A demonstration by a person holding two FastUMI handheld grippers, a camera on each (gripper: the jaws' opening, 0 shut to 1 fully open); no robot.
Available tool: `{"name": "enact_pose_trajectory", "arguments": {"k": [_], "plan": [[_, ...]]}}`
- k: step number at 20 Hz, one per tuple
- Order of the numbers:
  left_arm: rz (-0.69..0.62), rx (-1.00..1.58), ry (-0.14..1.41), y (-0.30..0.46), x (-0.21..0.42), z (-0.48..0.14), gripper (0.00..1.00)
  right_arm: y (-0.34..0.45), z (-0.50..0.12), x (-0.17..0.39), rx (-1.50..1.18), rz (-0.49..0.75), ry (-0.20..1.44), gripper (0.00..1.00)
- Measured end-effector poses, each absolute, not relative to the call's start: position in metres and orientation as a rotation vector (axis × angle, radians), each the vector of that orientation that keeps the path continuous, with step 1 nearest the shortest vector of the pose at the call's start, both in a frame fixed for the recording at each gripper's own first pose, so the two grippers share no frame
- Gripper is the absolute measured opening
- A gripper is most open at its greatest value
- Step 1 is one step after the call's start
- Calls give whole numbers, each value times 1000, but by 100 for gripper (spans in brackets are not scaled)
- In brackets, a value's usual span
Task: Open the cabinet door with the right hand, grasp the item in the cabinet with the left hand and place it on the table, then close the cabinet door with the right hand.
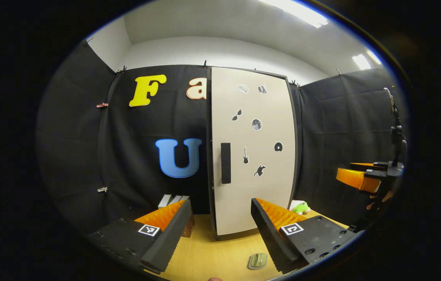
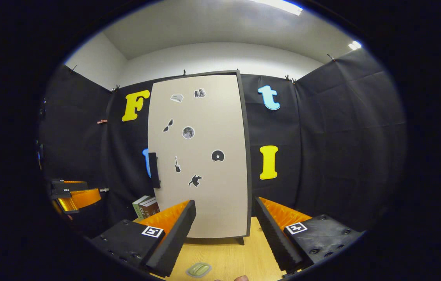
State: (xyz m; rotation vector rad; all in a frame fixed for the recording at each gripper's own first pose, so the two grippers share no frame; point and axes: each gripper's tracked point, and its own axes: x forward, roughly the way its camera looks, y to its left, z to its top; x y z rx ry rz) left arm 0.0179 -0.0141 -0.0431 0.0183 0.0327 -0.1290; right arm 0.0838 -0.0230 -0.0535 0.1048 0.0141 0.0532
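Note:
The cabinet stands on the wooden table with its beige door (image 1: 253, 156) closed; stickers dot the door. A black vertical handle (image 1: 225, 162) sits on the door's left edge. My left gripper (image 1: 220, 201) is open and empty, a short way in front of the door's lower part. In the right gripper view the same door (image 2: 201, 156) and handle (image 2: 154, 170) face me, and my right gripper (image 2: 225, 201) is open and empty before the door's lower right. The right gripper (image 1: 351, 171) also hangs at the far right. Whatever is inside the cabinet is hidden.
Books (image 2: 146, 207) stand left of the cabinet on the table (image 1: 212, 253). A small flat green object (image 1: 258, 260) lies near the front edge. A green plush toy (image 1: 300, 207) sits right of the cabinet. The left gripper (image 2: 84, 191) shows at the far left.

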Motion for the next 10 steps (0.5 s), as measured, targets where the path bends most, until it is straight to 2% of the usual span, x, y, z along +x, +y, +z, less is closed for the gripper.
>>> {"name": "enact_pose_trajectory", "arguments": {"k": [10], "plan": [[-127,38,16,-22,24,-37,97,-36,-52,84,100,39,2,97]]}}
